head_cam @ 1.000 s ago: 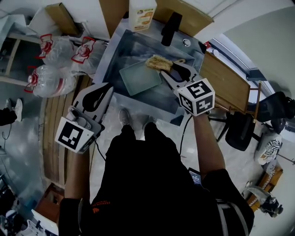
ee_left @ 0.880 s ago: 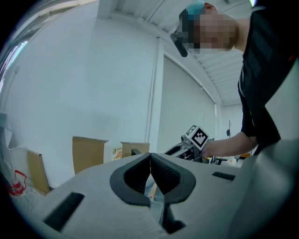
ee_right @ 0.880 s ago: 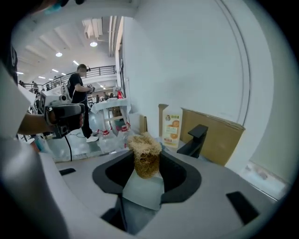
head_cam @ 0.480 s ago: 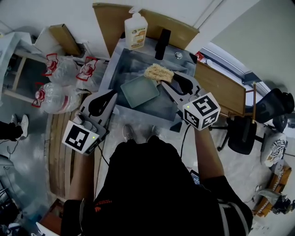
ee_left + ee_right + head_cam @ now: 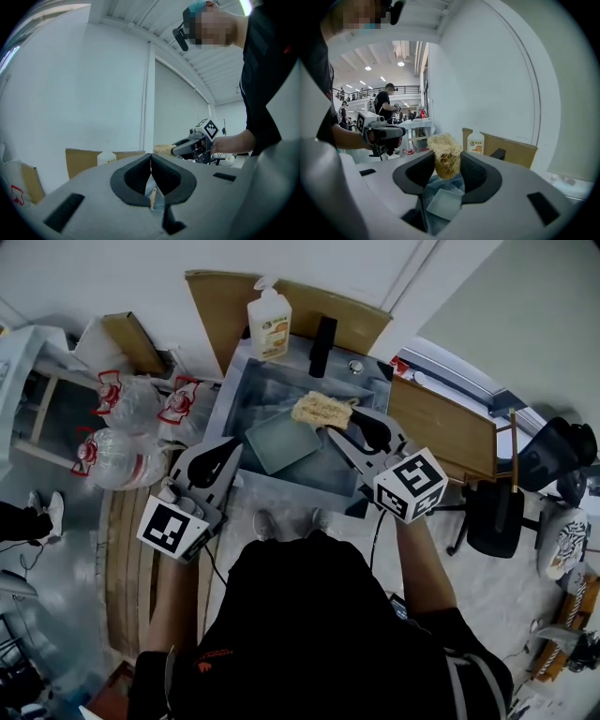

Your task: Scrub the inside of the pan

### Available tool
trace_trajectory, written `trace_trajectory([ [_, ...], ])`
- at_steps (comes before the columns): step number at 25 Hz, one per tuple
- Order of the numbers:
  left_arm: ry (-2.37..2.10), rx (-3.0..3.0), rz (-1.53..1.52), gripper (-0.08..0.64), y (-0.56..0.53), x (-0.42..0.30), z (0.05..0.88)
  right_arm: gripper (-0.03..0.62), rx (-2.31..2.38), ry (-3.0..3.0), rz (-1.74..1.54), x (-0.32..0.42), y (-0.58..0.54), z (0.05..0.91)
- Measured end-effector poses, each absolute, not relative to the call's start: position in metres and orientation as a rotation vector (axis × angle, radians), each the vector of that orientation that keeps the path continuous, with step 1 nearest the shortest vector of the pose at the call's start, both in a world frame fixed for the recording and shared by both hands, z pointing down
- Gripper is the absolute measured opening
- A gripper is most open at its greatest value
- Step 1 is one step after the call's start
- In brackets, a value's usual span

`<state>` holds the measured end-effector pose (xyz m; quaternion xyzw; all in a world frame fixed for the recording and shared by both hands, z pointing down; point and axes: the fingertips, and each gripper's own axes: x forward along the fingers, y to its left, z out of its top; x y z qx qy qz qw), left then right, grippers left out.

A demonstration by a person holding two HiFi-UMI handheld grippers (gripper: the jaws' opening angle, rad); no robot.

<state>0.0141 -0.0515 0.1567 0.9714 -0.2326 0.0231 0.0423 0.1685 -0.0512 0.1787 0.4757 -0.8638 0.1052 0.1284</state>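
A pale square pan (image 5: 281, 442) lies tilted inside the steel sink (image 5: 246, 381); it also shows low between the jaws in the right gripper view (image 5: 444, 206). My right gripper (image 5: 339, 430) is shut on a tan fibrous scrubber (image 5: 322, 410), held above the sink's right part just past the pan's far corner. The scrubber (image 5: 445, 154) stands clamped between the two dark pads. My left gripper (image 5: 225, 448) hangs at the sink's near left edge, jaws shut with nothing between them (image 5: 151, 165).
A soap bottle (image 5: 268, 324) stands at the sink's back edge beside a black faucet (image 5: 321, 346). Cardboard (image 5: 225, 296) leans behind it. Clear bags with red handles (image 5: 131, 395) lie left of the sink. A wooden board (image 5: 445, 427) and a black chair (image 5: 492, 512) are on the right.
The view has shifted so the sink sits lower and more central. Both grippers keep their places relative to the sink; the scrubber stays clamped in the right one.
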Motion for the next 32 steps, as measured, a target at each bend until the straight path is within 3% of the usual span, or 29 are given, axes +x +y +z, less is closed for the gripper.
trace_trajectory([
  [32,-0.641,2.946,0.082,0.02,-0.046,0.022,0.171,0.176,1.358,-2.484,0.366,0.161,-0.042,0.195],
])
